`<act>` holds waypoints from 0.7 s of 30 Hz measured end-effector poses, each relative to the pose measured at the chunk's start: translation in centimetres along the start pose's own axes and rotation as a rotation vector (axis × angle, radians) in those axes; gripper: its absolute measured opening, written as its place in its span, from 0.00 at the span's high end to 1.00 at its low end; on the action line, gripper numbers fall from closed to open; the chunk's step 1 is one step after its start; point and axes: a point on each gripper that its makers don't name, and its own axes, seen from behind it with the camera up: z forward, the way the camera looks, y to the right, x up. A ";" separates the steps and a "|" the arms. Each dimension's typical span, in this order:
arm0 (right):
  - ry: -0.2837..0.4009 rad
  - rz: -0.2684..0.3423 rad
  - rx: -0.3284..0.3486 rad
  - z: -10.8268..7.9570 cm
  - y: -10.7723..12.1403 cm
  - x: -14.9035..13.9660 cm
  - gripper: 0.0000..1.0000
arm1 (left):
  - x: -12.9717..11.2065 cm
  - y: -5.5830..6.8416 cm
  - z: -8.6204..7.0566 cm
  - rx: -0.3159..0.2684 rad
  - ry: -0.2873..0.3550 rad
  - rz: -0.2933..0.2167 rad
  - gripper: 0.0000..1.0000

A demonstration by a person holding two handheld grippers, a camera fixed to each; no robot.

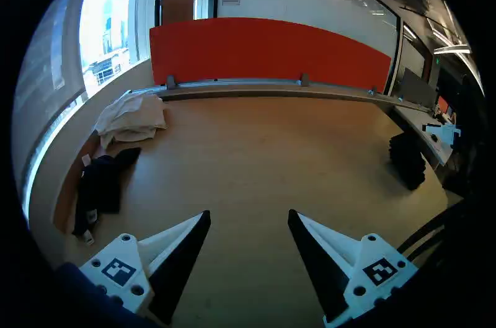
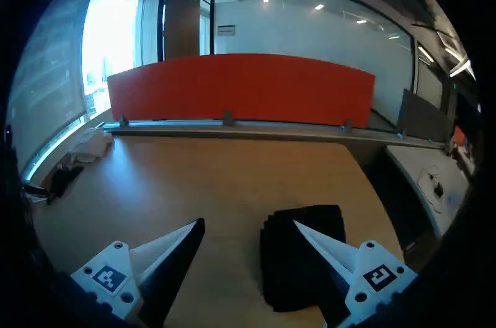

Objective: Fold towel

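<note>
A crumpled white towel [image 1: 131,117] lies at the far left of the wooden table [image 1: 260,154], by the window. A dark cloth [image 1: 102,185] lies loose nearer along the left edge. A stack of folded black towels [image 1: 408,159] sits at the right edge. My left gripper [image 1: 248,219] hovers open above bare wood. In the right gripper view the black folded stack [image 2: 304,253] lies just under and ahead of my right gripper [image 2: 248,226], which is open; its right finger overlaps the stack. The white towel [image 2: 92,144] and dark cloth [image 2: 62,182] show far left.
An orange divider panel [image 1: 266,52] on a metal rail closes the table's far edge. A window wall runs along the left. A neighbouring desk [image 2: 434,188] with small items stands to the right, with a glass partition behind the divider.
</note>
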 end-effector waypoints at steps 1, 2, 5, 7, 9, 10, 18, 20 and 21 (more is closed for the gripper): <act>0.004 -0.002 0.003 0.1 -0.4 0.1 0.00 | 0.1 -0.1 0.1 0.001 0.003 0.001 0.07; 0.008 -0.004 0.006 0.1 -0.8 0.1 0.00 | 0.3 -0.2 0.1 0.002 0.007 0.001 0.07; 0.020 -0.007 0.015 0.3 -2.0 0.5 0.00 | 0.8 -0.4 0.4 0.006 0.021 0.002 0.07; 0.035 -0.007 0.022 0.4 -2.9 0.9 0.00 | 1.2 -0.6 0.7 0.008 0.032 0.001 0.07; 0.055 -0.006 0.028 0.4 -3.8 1.5 0.00 | 1.7 -0.8 0.9 0.009 0.044 0.000 0.07; 0.067 -0.003 0.028 0.5 -4.2 1.8 0.00 | 2.0 -0.9 1.1 0.011 0.052 -0.001 0.07; 0.178 0.035 0.010 0.7 -6.3 4.9 0.00 | 5.3 -1.7 2.0 0.022 0.145 -0.021 0.07; 0.208 0.040 0.002 0.7 -6.5 5.5 0.00 | 6.4 -2.1 2.1 0.030 0.178 -0.027 0.07; 0.224 0.042 -0.003 0.6 -6.5 5.9 0.00 | 7.0 -2.3 2.2 0.035 0.198 -0.031 0.07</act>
